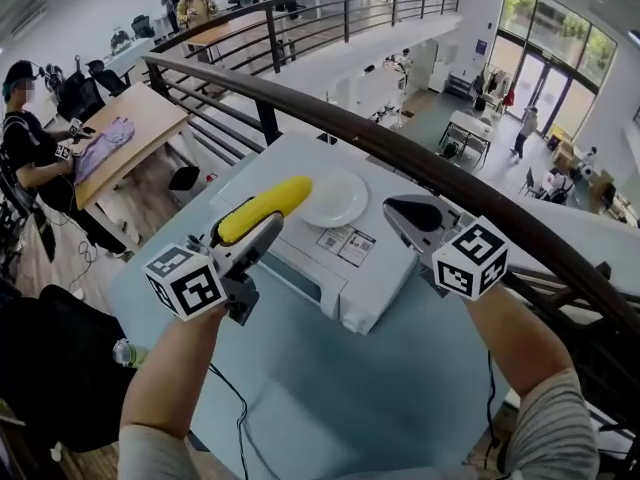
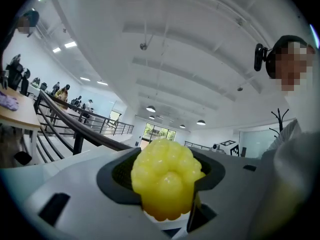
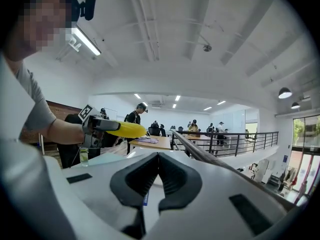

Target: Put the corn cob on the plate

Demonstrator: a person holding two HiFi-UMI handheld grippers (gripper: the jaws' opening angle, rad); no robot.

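A yellow corn cob [image 1: 268, 206] lies lengthwise in my left gripper [image 1: 262, 224], which is shut on it; its tip points toward a white plate [image 1: 340, 200] just to the right. In the left gripper view the cob's knobbly end [image 2: 166, 179] fills the gap between the dark pads. The plate rests on top of a white box [image 1: 360, 278]. My right gripper [image 1: 410, 216] hovers right of the plate, shut with nothing in it. In the right gripper view its black pads [image 3: 150, 176] meet, and the cob [image 3: 125, 129] shows far left in the other gripper.
The white box sits on a teal table [image 1: 330, 388] and carries a paper label [image 1: 347, 243]. A dark railing [image 1: 450, 183] runs diagonally behind the box, with a drop to a lower floor beyond. A person sits at a wooden desk [image 1: 130, 133] at left.
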